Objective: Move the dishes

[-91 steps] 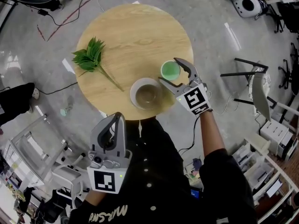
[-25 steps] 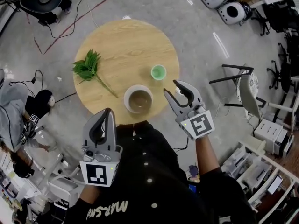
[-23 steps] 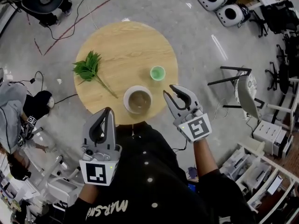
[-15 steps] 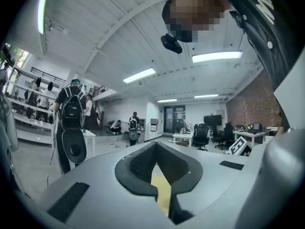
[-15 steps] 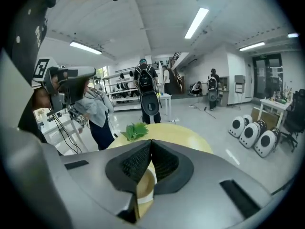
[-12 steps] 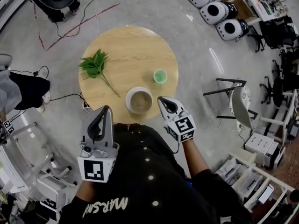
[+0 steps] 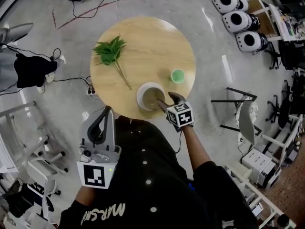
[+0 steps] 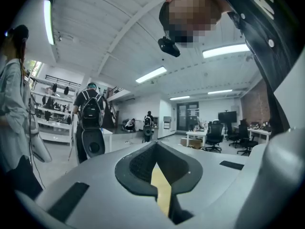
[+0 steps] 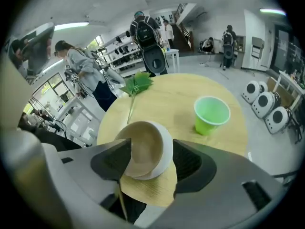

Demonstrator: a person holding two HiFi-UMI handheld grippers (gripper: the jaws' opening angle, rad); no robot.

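Here the right gripper point(image 7: 166, 100) (jaws just opened) straddles the bowl point(image 7: 147, 94).

This is an open-plan lab or workshop-office rather than a home. A polished grey concrete floor point(image 7: 214, 13) carries a red tape line point(image 7: 109, 5). Three white rounded machines with dark round faces point(image 7: 237, 20) are parked side by side near a lone round wooden table point(image 7: 143, 37). White wire racks and carts point(image 7: 267, 166) stand along the edges. The left gripper view shows a white vaulted ceiling with long strip lights point(image 8: 151, 74), a red brick wall point(image 8: 255, 104), white desks point(image 8: 198, 135), black office chairs point(image 8: 214, 132), a dark monitor point(image 8: 228, 117), stocked wall shelves point(image 8: 50, 111) and a person wearing a black backpack point(image 8: 90, 113).
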